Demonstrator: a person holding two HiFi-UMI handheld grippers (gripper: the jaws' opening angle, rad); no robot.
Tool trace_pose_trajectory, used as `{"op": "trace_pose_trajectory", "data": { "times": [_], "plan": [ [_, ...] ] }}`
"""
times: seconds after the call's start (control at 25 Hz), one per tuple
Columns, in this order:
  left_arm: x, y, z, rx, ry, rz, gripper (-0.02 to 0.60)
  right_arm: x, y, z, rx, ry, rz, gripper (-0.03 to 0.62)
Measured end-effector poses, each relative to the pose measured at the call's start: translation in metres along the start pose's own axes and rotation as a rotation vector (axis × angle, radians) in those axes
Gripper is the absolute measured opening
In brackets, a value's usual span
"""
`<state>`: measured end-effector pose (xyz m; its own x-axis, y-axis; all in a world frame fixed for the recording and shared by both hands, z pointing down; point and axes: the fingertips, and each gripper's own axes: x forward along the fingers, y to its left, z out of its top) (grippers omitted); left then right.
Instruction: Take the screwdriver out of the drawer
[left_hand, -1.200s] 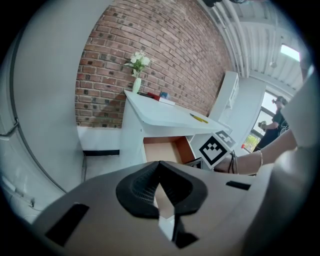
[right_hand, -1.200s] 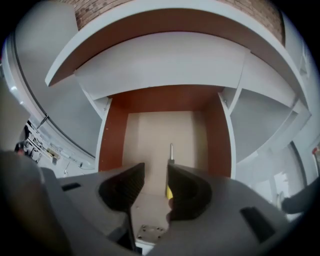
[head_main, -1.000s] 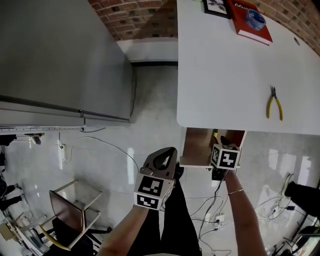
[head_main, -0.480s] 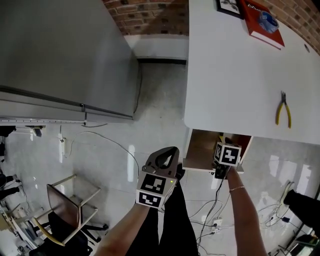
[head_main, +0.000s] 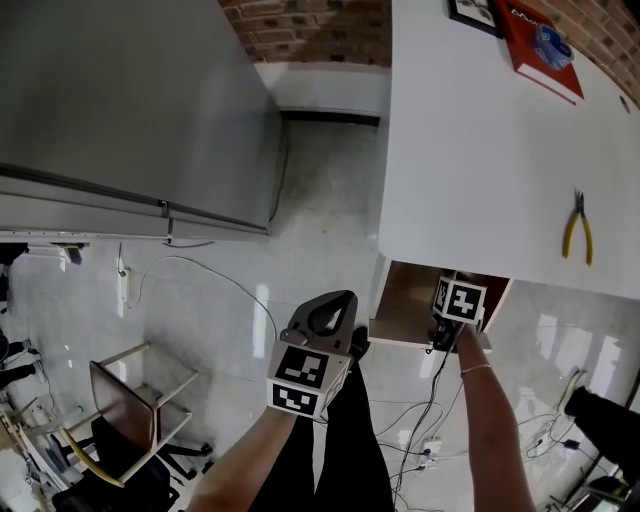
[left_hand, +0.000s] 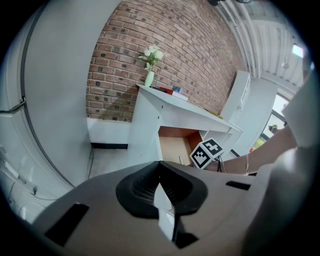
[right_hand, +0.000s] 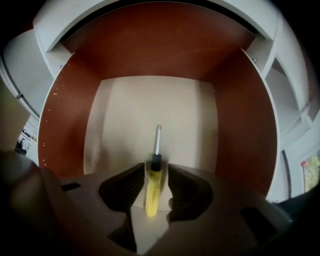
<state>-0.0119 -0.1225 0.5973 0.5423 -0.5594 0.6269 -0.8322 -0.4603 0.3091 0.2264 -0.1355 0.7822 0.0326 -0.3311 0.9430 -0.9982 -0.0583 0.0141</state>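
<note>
A screwdriver (right_hand: 154, 186) with a yellow handle, black collar and metal shaft points into the open wooden drawer (right_hand: 240, 110). My right gripper (right_hand: 156, 194) has its dark jaws pressed to both sides of the handle. In the head view that gripper (head_main: 455, 292) reaches into the drawer (head_main: 408, 300) under the white table's edge, and its marker cube hides the screwdriver. My left gripper (head_main: 322, 312) hangs over the floor left of the drawer, shut and empty. The left gripper view shows its jaws (left_hand: 162, 196) meeting, with the drawer (left_hand: 175, 146) beyond them.
The white table (head_main: 480, 150) carries yellow pliers (head_main: 578, 228) and a red book (head_main: 540, 40). A grey cabinet (head_main: 110, 100) fills the upper left. A chair (head_main: 130, 400) and cables (head_main: 430, 420) lie on the tiled floor. A vase of flowers (left_hand: 151, 62) stands on the table.
The head view has drifted, so the table and drawer sit further right. The right gripper stays at the drawer mouth and the left gripper holds its place.
</note>
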Motion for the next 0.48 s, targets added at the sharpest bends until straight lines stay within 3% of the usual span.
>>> {"op": "trace_pose_trajectory", "data": {
  "times": [0.48],
  "plan": [
    [0.001, 0.004, -0.012, -0.062, 0.006, 0.024, -0.008, 0.015, -0.001, -0.003, 0.052, 0.027, 0.017, 0.133]
  ]
}}
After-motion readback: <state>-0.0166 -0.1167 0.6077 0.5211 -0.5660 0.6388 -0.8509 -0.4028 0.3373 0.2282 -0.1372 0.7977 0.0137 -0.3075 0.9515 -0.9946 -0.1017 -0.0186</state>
